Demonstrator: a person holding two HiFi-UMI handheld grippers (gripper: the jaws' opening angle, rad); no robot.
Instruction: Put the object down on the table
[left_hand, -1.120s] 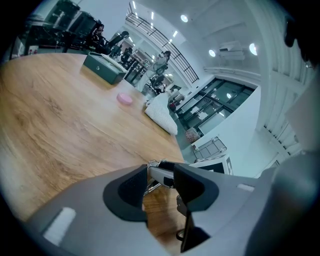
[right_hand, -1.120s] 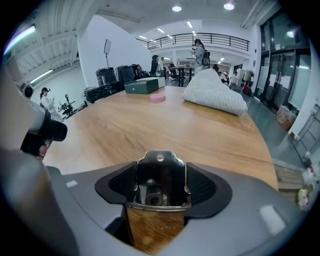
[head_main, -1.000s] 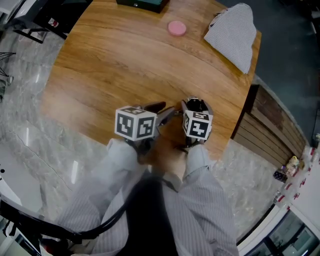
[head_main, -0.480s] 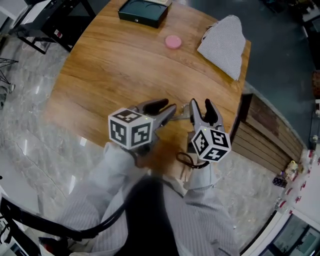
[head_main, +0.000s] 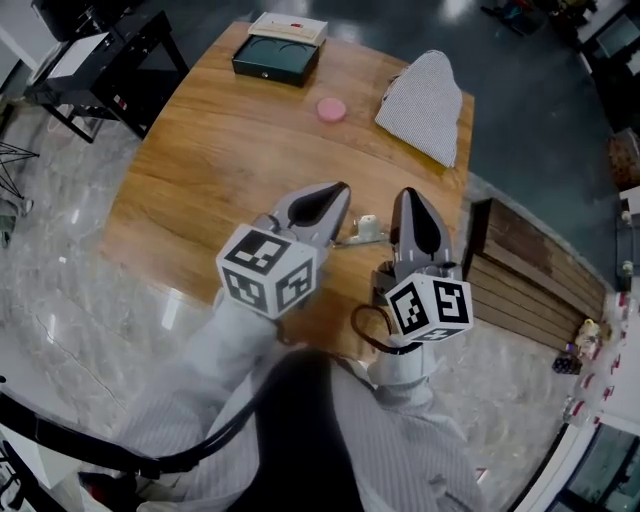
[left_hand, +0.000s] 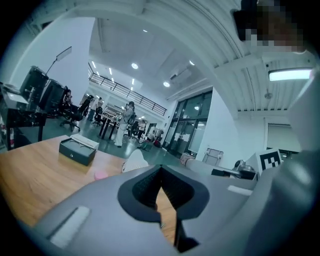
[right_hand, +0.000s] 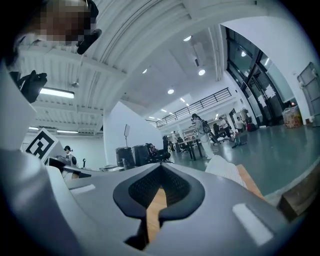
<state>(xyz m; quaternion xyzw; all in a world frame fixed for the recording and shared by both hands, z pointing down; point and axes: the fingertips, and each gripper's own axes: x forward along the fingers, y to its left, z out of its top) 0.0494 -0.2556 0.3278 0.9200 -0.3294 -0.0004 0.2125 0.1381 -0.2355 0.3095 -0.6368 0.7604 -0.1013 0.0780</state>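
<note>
A small white object (head_main: 366, 227) with a thin metal part lies on the wooden table (head_main: 230, 150), free of both grippers. My left gripper (head_main: 338, 192) hovers just to its left, raised above the table, jaws shut with nothing between them. My right gripper (head_main: 411, 200) hovers just right of the object, also shut and empty. In the left gripper view the left gripper (left_hand: 160, 172) shows its pads meeting, with only table seen through the gap. The right gripper (right_hand: 159, 182) in its own view looks the same.
At the table's far side stand a dark green box (head_main: 276, 59), a pink disc (head_main: 331, 109) and a folded striped cloth (head_main: 424, 102). A black stand (head_main: 95, 60) is at the far left. A slatted wooden bench (head_main: 535, 262) runs along the right edge.
Both grippers have closed from wide open and risen toward the camera, drawing apart. The small white object now lies uncovered on the table between them.
</note>
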